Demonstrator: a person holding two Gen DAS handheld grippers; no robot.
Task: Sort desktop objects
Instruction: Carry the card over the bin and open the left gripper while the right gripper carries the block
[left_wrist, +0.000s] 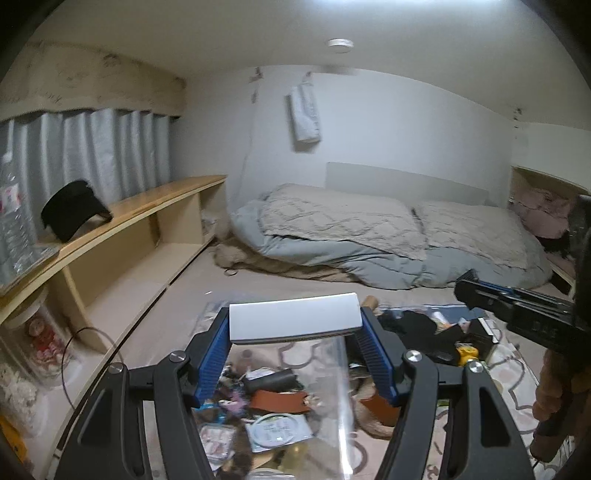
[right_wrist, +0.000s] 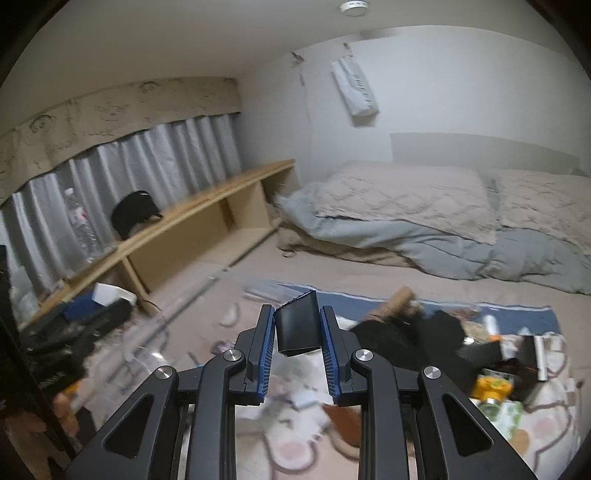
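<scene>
The left gripper (left_wrist: 295, 325) clamps one white flat box (left_wrist: 295, 319) between its blue pads (left_wrist: 212, 350), held crosswise above the floor clutter. The right gripper (right_wrist: 297, 332) grips one small black box (right_wrist: 298, 325), open at its top end, tilted slightly. In the left view the right gripper (left_wrist: 469, 291) shows at three o'clock with that black piece in it.

Below the left gripper, at six o'clock, a clear plastic bag (left_wrist: 332, 387) lies over a heap of small things: one brown leather piece (left_wrist: 275, 402) and one round white packet (left_wrist: 277, 430) among them. A yellow toy (left_wrist: 466, 355) sits at four o'clock.

One long wooden shelf (left_wrist: 122, 210) runs at nine o'clock, carrying one black cap (left_wrist: 74, 208). Bedding (left_wrist: 369, 236) lies at twelve.
</scene>
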